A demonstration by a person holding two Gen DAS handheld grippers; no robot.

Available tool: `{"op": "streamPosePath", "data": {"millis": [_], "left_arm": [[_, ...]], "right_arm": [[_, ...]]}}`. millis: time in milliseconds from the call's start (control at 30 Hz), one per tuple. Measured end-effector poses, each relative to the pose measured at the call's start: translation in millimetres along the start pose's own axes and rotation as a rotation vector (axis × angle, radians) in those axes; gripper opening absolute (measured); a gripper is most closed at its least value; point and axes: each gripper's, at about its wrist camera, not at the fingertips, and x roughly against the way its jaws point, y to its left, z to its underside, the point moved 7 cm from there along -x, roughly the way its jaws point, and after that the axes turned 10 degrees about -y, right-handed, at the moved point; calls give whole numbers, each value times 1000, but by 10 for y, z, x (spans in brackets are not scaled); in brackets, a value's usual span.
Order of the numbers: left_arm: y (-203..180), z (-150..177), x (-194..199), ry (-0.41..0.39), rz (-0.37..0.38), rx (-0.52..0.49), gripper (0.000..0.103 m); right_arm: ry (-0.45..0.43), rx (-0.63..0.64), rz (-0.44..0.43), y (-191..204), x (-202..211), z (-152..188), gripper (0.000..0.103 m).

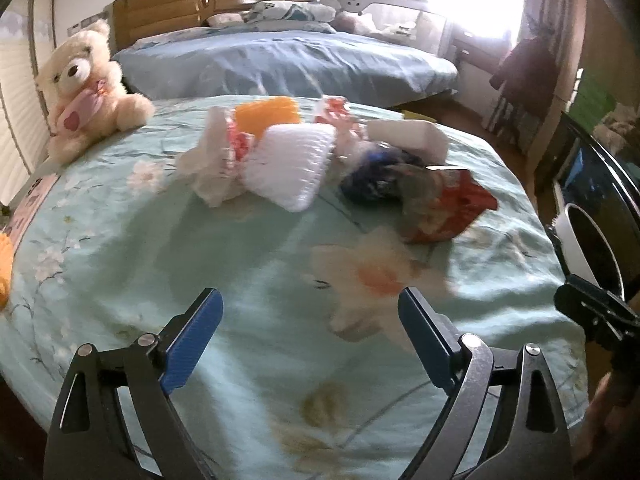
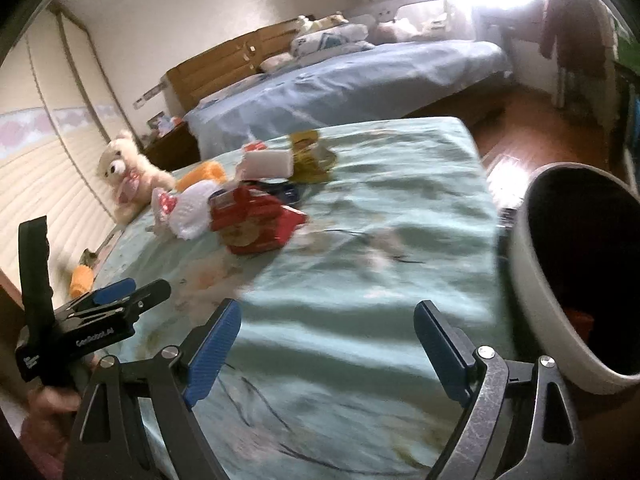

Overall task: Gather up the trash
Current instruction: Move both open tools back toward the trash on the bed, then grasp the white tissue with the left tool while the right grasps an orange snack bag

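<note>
While both pairs of blue-padded fingers stand spread wide with nothing between them, the left gripper (image 1: 310,312) hangs over the pale green floral bedspread (image 1: 120,240), and the right gripper (image 2: 328,328) hangs over the same cover nearer its edge. In the right wrist view the left gripper shows at the lower left, held in a hand (image 2: 52,404).

Ahead of the left gripper, well apart from its fingers, the trash lies in a loose heap in the middle of the bed: a red snack wrapper (image 1: 456,212) nearest, touching a crumpled dark blue wrapper (image 1: 376,176); a white ribbed piece (image 1: 292,164) beside them; a white block (image 1: 408,136) behind; an orange piece (image 1: 268,110) at the back; and a red-and-white crumpled wrapper (image 1: 220,152) at the left of the heap. All of it is blurred.

A cream teddy bear (image 1: 88,88) sits at the far left edge of the bed. Just beside the right gripper, off the right edge of the bed, stands a white bin (image 2: 532,280) with a dark inside, something red (image 2: 580,320) lying low in it. Beyond is a second bed with a blue cover (image 1: 280,64) and a wooden headboard (image 1: 168,12).
</note>
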Motion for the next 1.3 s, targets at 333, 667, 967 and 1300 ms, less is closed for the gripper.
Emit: {"op": "streamPosePath", "data": {"millis": [333,667,967,1300], "left_arm": [[381,-134,-113,-9,-45,18,92],[729,-368,-445,-6,-81,61,92],[770,-537,-651,-40,-64,20,64],[704,-452,-539,-43,-2,22,15]], "right_arm": [[42,32,-59,373,-409,-26,90],[42,15,-62,451,-754,-189,90],[48,5,-49,443,-955,-273,88],[63,26,-41,455,-972,-186,10]]}}
